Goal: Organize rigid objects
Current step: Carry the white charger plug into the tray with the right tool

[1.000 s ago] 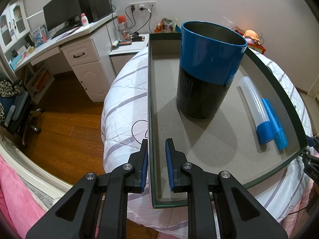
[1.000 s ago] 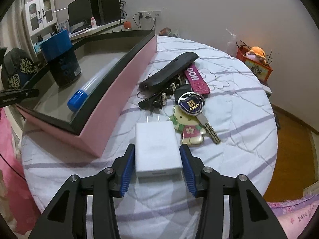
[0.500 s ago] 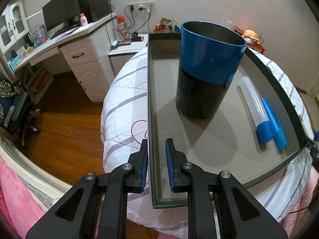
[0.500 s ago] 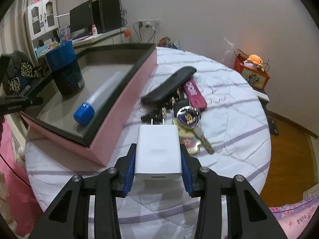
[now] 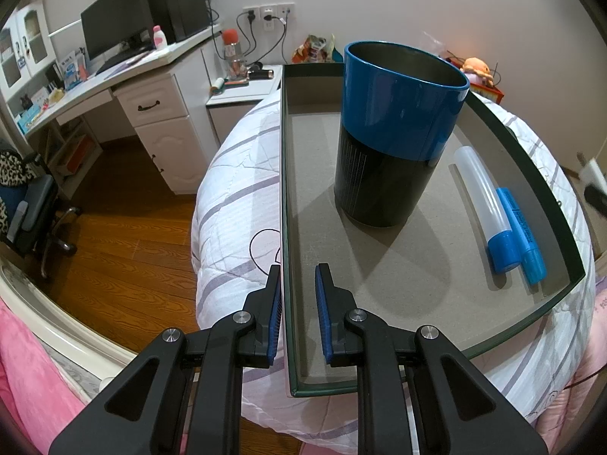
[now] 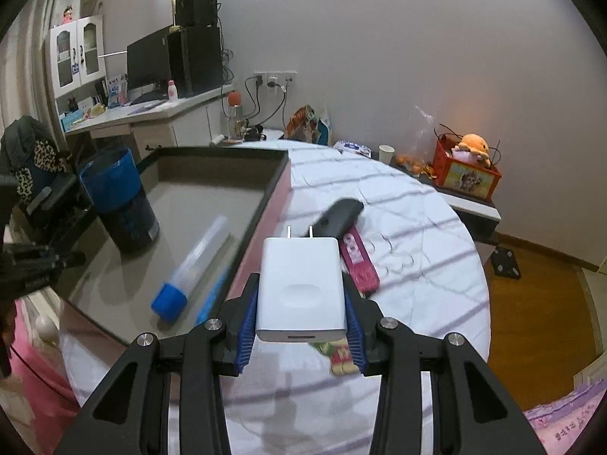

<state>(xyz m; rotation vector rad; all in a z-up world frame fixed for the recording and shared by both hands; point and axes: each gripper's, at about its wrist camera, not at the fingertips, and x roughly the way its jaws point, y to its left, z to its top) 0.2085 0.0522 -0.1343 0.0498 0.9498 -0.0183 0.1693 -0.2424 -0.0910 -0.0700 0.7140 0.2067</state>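
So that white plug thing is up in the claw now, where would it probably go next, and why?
Probably a short carry sideways, over the tray's near wall. The right gripper is shut on the white charger, lifted clear of the bedcover. The tray already holds the blue cup and a blue-capped tube, with bare floor between them. The left gripper steadies the tray's rim.

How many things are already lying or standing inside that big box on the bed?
3: a blue-and-black cup standing near the middle of the box, plus a clear tube with a blue cap and a blue marker lying side by side along its right wall.
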